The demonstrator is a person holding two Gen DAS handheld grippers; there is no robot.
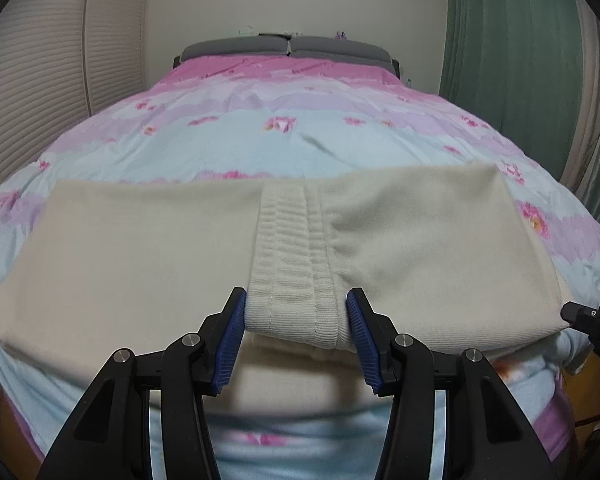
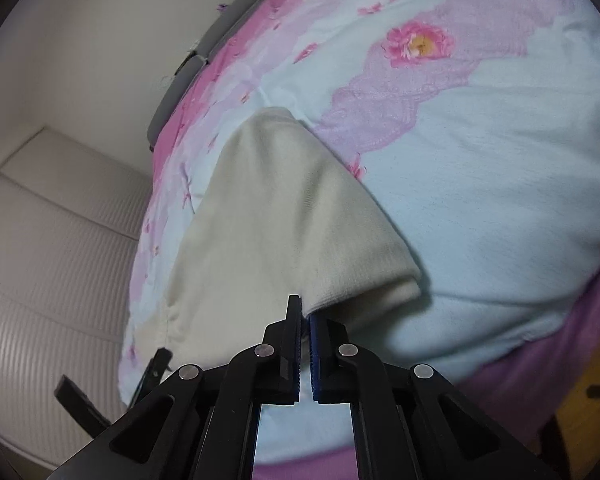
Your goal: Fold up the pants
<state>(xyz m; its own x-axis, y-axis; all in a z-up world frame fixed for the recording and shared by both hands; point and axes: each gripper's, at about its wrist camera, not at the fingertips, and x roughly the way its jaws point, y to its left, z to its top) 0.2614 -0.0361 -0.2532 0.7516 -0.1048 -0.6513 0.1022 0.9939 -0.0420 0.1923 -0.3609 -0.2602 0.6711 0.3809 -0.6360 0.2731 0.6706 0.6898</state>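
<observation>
Left tongs point(image 1: 296, 312) grip the ribbed waistband of the cream knitted pants point(image 1: 140, 248), blue pads point(image 1: 232, 344) pressed on either side of it. Right tongs point(image 2: 305, 320) are closed thinly on a corner edge of the same fabric. Only the left view shows the whole garment: it lies folded on the flowered pink and pale blue bedspread point(image 1: 300, 132), long axis across the bed, waistband toward the camera. The right view shows just one tapering end, plus a close yellow-centred flower point(image 2: 418, 46)

Cream pants point(image 1: 140, 240), ribbed waistband point(image 1: 292, 256); bedspread point(image 1: 300, 140) lt blue/pink/lilac w/ pink flowers; curtain point(image 1: 500, 40) prob. green.
</observation>
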